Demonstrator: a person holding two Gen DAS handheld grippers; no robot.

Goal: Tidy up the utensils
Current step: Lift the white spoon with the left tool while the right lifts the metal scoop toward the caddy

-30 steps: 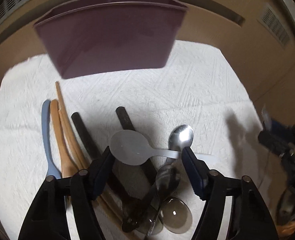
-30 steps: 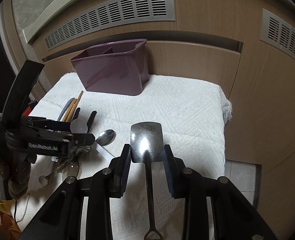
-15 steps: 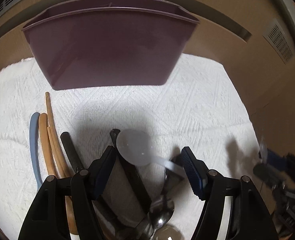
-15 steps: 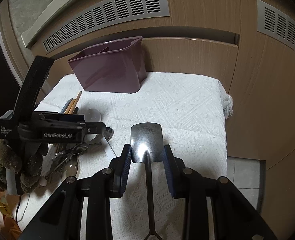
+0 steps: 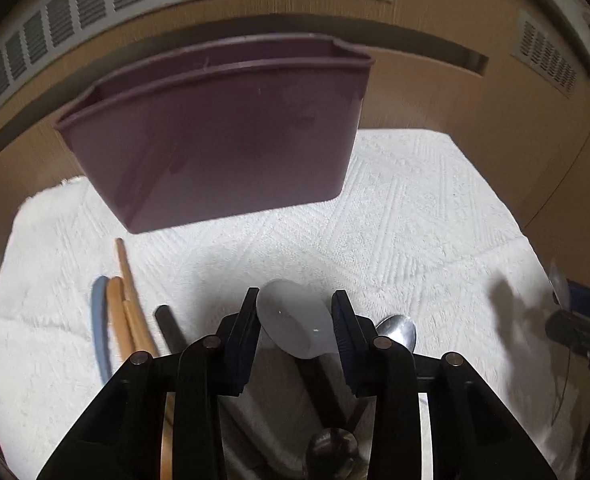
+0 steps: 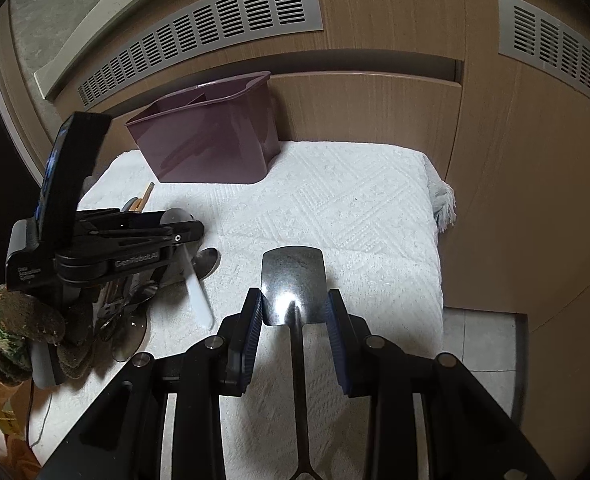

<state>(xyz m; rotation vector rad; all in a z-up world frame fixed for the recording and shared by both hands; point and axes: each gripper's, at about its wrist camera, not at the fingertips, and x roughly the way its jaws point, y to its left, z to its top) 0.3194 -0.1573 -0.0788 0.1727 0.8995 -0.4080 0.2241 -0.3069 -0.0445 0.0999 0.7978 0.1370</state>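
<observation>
Just a pale translucent plastic spoon (image 5: 295, 330).

White textured towel (image 6: 335, 208) spread under my jaws, fringed corner (image 6: 445, 204) hanging at 3 o'clock. Wood-grain cabinet panels (image 6: 375, 112) behind it, 12 o'clock. Grey slotted vent grilles: long one (image 6: 199, 36) at 11 o'clock, another (image 6: 555, 44) at 2 o'clock. Pale tiled floor (image 6: 483, 340) past the towel edge, 4 o'clock.
</observation>
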